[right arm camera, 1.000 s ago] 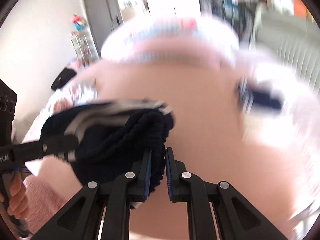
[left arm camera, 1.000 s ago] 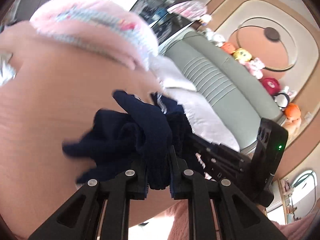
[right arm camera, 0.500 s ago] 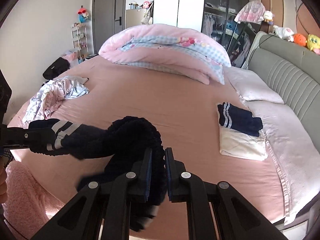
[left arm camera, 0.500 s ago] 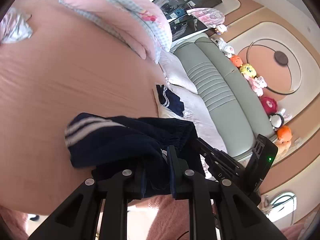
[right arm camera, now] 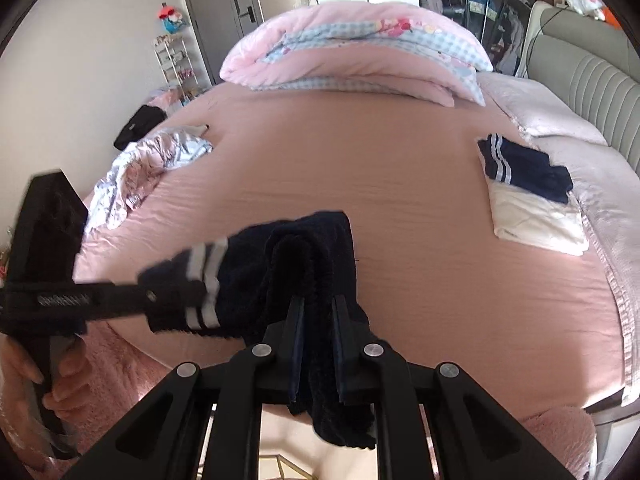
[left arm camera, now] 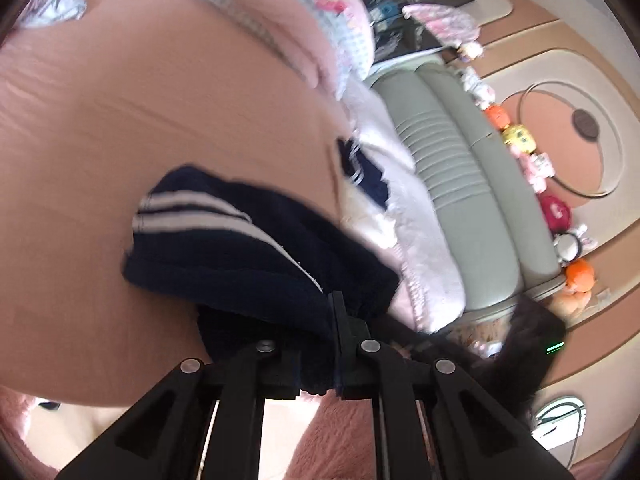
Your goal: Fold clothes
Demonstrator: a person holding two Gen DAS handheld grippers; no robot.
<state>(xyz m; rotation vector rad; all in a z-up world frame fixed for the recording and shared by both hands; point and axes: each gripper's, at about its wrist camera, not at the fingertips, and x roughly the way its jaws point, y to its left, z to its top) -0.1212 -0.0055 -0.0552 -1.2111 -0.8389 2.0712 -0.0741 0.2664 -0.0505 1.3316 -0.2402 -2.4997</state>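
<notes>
A navy garment with white stripes (right arm camera: 280, 264) hangs between both grippers above the near edge of the pink bed (right arm camera: 380, 160). My right gripper (right arm camera: 317, 312) is shut on a bunched fold of it. My left gripper (left arm camera: 320, 312) is shut on its other end, and shows at the left of the right wrist view (right arm camera: 172, 300). In the left wrist view the garment (left arm camera: 248, 256) spreads flat with its striped edge to the far left. A folded stack, navy striped piece (right arm camera: 520, 168) on a white piece (right arm camera: 536, 216), lies at the bed's right.
A rolled pink and checked quilt (right arm camera: 360, 48) lies at the bed's far end. A crumpled silvery garment (right arm camera: 148, 164) lies at the left edge. A grey-green headboard (left arm camera: 460, 184) with plush toys runs along the right. A pale blanket (right arm camera: 600, 184) lies beside the stack.
Both grippers have drawn the navy garment apart and lower toward the near edge of the bed. It has gone from a bunched clump to a spread piece with the stripes showing.
</notes>
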